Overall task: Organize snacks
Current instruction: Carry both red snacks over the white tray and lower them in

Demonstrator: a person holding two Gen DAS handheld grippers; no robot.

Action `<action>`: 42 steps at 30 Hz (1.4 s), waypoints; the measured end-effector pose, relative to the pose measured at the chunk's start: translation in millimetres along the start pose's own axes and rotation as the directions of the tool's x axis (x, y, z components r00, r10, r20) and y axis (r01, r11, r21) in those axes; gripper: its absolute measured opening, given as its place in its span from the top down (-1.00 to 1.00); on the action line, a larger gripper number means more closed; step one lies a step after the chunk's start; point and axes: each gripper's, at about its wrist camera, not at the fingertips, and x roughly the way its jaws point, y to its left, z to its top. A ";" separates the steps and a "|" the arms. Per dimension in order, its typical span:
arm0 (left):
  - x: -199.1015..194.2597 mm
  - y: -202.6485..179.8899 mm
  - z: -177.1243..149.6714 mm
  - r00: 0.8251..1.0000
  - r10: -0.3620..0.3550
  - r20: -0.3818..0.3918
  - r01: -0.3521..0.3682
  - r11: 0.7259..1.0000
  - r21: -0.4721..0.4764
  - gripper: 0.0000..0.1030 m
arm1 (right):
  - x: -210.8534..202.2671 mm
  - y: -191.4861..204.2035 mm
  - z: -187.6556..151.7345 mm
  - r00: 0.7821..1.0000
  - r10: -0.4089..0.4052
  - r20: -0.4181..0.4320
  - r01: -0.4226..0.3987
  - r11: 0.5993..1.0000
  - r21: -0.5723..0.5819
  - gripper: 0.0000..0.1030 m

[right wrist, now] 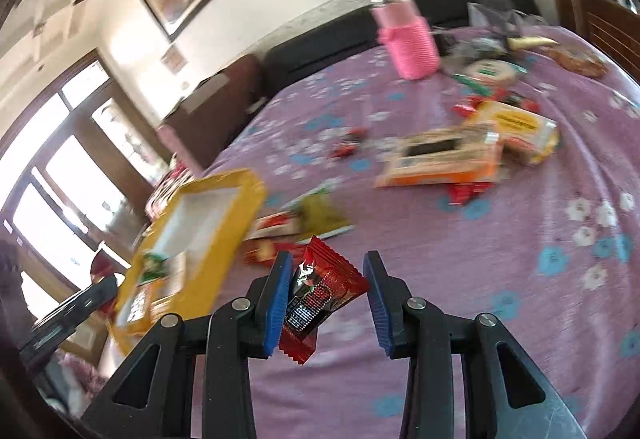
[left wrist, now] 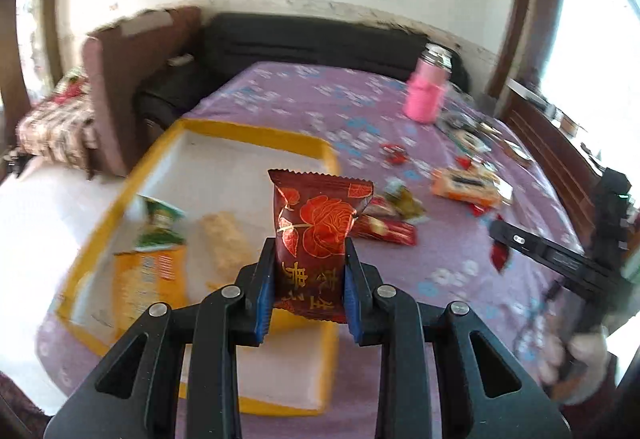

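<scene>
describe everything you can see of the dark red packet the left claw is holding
The dark red packet is a glossy foil pillow pack with crimped, serrated ends, printed with a gold-outlined red rose and gold Chinese characters. It stands upright, pinched at its lower half between the blue pads of the left claw, above the near edge of the yellow-rimmed tray. Nothing else touches it.

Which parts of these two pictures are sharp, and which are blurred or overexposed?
Left wrist view: the left gripper and its dark red rose packet are sharp; the yellow tray and table snacks are motion-blurred; the right-edge window is blown out. Right wrist view: the right gripper and red packet are sharp; the pink bottle smears.
</scene>
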 end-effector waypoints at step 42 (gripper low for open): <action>48.5 91.0 -6.7 0.979 0.163 -0.121 -0.181 0.971 -0.155 0.00 | 164.9 181.1 -4.3 0.959 -0.003 -0.284 -0.069 0.967 -0.243 0.02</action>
